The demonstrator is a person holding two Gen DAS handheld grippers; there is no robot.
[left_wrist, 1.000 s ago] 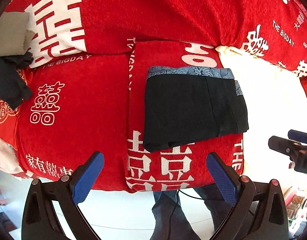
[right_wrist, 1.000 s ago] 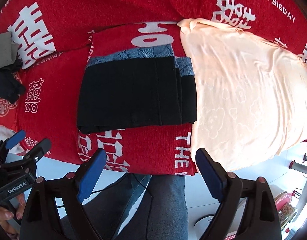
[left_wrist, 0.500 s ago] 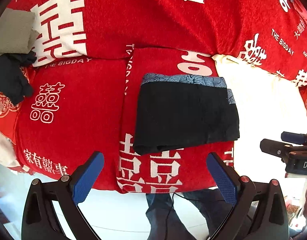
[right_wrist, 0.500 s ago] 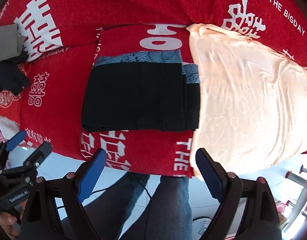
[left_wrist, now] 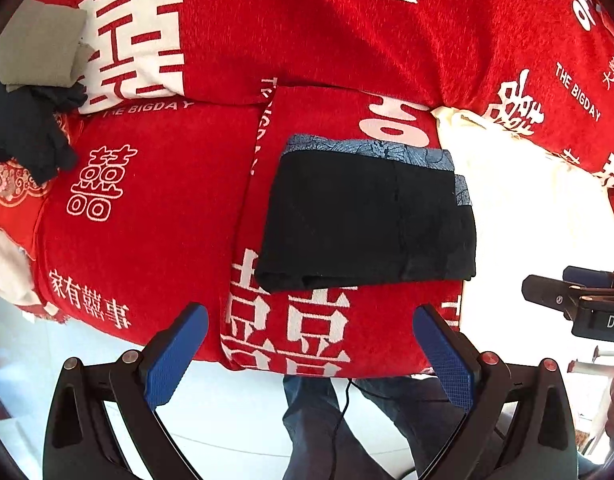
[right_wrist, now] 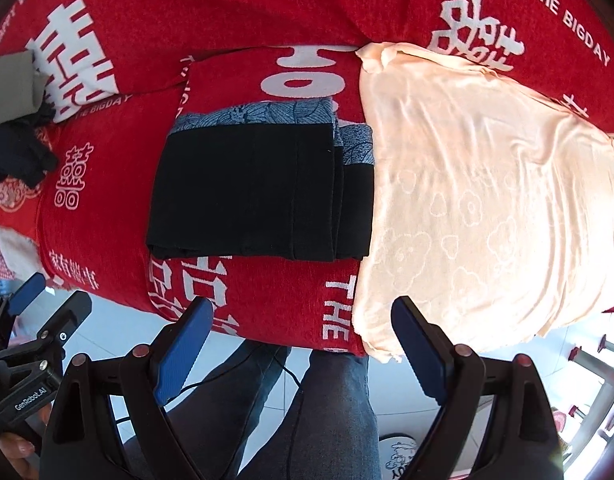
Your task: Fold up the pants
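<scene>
Black pants (left_wrist: 367, 220) (right_wrist: 259, 196) with a blue-grey patterned waistband lie folded into a flat rectangle on a red cover with white characters (left_wrist: 155, 208) (right_wrist: 267, 304). My left gripper (left_wrist: 311, 320) hangs open above the bed's front edge, short of the pants, with nothing between its blue pads. My right gripper (right_wrist: 303, 312) is open too, over the same front edge below the pants, and holds nothing. Each gripper shows at the side of the other's view: the right gripper's body (left_wrist: 579, 300), the left gripper's body (right_wrist: 31, 344).
A peach blanket (right_wrist: 487, 200) (left_wrist: 527, 208) covers the bed to the right of the pants. A grey cloth (left_wrist: 39, 44) and a crumpled dark garment (left_wrist: 23, 132) lie at the far left. A person's legs in jeans (right_wrist: 327, 412) stand below, on a white tiled floor.
Both grippers have drawn back from the bed, so the pants sit a little farther off in both views. The folded pants have not moved and both grippers stay open.
</scene>
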